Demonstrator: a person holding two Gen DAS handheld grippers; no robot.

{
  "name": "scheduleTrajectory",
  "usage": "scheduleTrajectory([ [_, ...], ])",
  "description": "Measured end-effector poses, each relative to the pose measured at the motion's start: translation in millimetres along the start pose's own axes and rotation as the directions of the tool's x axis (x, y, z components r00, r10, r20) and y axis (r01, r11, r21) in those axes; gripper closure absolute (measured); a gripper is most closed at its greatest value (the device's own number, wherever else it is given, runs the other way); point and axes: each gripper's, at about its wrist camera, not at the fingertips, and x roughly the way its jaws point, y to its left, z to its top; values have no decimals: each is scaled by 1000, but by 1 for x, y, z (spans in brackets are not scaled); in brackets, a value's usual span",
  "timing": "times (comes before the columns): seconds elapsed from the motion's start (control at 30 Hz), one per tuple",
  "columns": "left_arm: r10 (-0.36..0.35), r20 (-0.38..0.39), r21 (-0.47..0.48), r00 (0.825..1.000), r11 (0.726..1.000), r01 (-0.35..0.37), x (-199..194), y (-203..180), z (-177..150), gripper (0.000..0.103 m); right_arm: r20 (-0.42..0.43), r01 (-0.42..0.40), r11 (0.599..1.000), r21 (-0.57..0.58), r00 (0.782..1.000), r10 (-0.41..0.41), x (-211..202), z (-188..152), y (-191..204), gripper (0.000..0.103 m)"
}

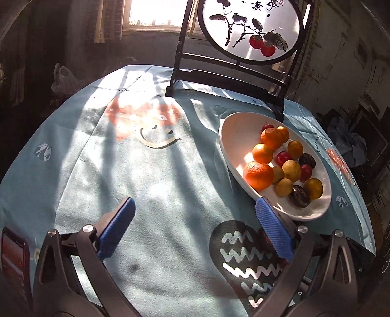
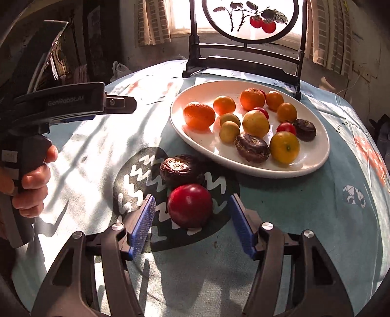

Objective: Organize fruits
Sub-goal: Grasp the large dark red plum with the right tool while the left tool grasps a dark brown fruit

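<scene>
Two blue-padded fingers of the right gripper (image 2: 191, 212) stand apart around a round red fruit (image 2: 190, 205), touching neither side. Just beyond, a dark wrinkled fruit (image 2: 179, 169) lies short of the white oval plate's (image 2: 309, 165) near rim. The left gripper (image 1: 195, 218) gapes wide over bare blue tablecloth (image 1: 170, 185).

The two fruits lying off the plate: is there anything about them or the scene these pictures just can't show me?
- Red fruit and dark fruit: left wrist view, almost wholly hidden behind the left gripper's finger.
- Screen top: cut off by both views' edges.
- Room beyond the table: too dark.
</scene>
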Motion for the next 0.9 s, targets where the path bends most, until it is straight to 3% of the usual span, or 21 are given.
scheduleTrajectory([
  [0.33, 72, 33, 169, 997, 983, -77, -3, -28, -10, 2, -25, 13, 1000, 7, 1000, -13, 7, 0, 0, 45],
  [0.73, 74, 26, 164, 997, 983, -78, -2, -27, -10, 2, -46, 13, 1000, 26, 999, -11, 10, 0, -4, 51],
  [0.9, 74, 19, 160, 997, 984, -76, -1, -26, -10, 2, -48, -7, 1000, 29, 999, 8, 11, -1, -3, 59],
])
